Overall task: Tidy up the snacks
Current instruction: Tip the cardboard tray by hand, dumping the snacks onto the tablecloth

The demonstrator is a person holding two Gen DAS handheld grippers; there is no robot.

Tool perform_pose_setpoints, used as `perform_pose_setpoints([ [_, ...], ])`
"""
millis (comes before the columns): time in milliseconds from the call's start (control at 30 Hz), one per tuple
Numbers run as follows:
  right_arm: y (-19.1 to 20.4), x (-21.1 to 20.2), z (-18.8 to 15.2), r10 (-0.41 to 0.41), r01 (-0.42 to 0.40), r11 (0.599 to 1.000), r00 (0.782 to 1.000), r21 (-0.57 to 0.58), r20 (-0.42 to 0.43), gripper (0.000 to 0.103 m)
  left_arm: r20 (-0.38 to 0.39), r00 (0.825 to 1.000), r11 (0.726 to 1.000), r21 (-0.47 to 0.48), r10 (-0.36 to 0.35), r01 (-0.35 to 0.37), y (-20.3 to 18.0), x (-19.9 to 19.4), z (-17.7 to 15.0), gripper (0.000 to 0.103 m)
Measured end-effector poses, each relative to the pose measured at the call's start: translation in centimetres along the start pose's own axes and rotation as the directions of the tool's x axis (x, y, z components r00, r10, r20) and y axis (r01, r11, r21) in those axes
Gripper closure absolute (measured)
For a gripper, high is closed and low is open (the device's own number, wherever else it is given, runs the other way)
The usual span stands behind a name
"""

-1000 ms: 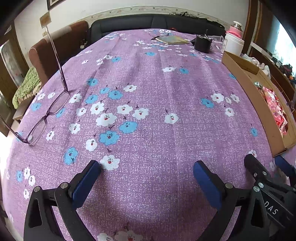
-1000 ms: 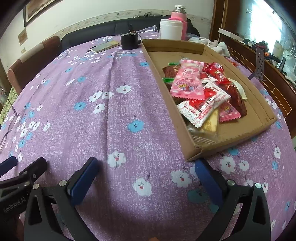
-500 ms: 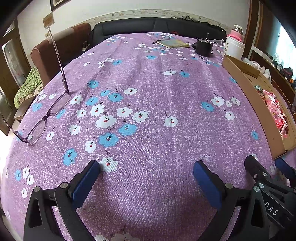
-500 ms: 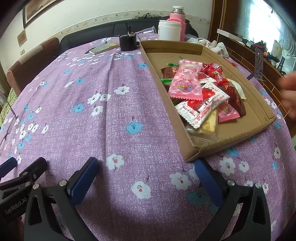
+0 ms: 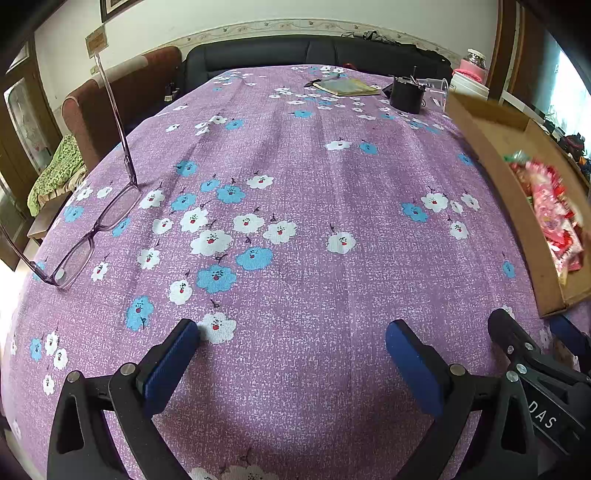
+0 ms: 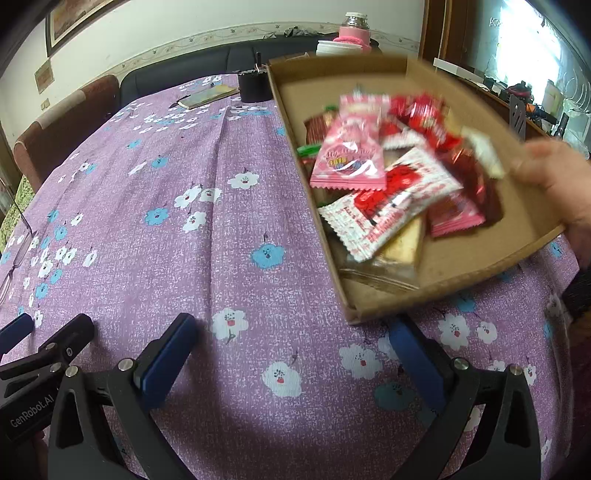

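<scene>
- The left tool (image 5: pixel 291 334) sits low over the bench with its blue-padded fingers spread wide and nothing between them.
- The right tool (image 6: pixel 291 328) is likewise wide open and empty; its right finger lies just in front of the near corner of the shallow brown cardboard tray (image 6: pixel 436 284).
- The tray rests on the purple flower-print tablecloth (image 6: pixel 207 206) to the right, holding a blurred heap of pink, red and white snack packets (image 6: pixel 388 177).
- A bare hand (image 6: pixel 557 184) grips the tray's right wall.
- In the left view the tray (image 5: pixel 513 206) lies along the right edge, well apart from the left tool.
- Purple-framed glasses (image 5: pixel 92 229) lie open at the cloth's left edge, one arm sticking upward.
- At the far end stand a black round container (image 5: pixel 406 94), a flat yellowish booklet (image 5: pixel 345 86), a white jar (image 5: pixel 469 83) and a pink-sleeved bottle (image 6: pixel 352 27).
- Beyond the bench are a black sofa (image 5: pixel 295 53) and a brown armchair (image 5: pixel 118 96).
</scene>
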State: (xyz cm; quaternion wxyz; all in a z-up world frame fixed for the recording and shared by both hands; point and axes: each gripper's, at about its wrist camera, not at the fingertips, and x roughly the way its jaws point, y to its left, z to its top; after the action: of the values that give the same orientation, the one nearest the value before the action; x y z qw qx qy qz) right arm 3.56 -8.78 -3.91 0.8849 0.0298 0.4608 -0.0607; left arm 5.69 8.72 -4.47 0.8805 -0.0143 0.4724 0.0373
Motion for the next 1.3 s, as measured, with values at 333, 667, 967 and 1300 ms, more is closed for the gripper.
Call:
perform_pose_setpoints([
  [333, -0.02, 0.04, -0.01, 0.002, -0.002, 1.000, 1.000, 0.000, 0.001, 0.000, 0.000, 1.000, 1.000, 0.001, 0.001, -0.001, -0.01, 0.01, 0.00, 0.000],
  [667, -0.17, 0.06, 0.01, 0.006, -0.006, 1.000, 1.000, 0.001, 0.003, 0.000, 0.000, 1.000, 1.000, 0.002, 0.002, -0.002, -0.02, 0.02, 0.04, 0.000],
  [967, -0.23, 0.10, 0.07, 0.006, -0.006, 1.000, 1.000, 0.003, 0.003, 0.000, 0.001, 1.000, 1.000, 0.002, 0.003, -0.003, -0.08, 0.04, 0.07, 0.000],
  [1300, -0.19, 0.14, 0.12, 0.008, -0.008, 1.000, 1.000, 0.003, 0.003, 0.000, 0.001, 1.000, 1.000, 0.003, 0.005, -0.005, -0.12, 0.04, 0.09, 0.000],
])
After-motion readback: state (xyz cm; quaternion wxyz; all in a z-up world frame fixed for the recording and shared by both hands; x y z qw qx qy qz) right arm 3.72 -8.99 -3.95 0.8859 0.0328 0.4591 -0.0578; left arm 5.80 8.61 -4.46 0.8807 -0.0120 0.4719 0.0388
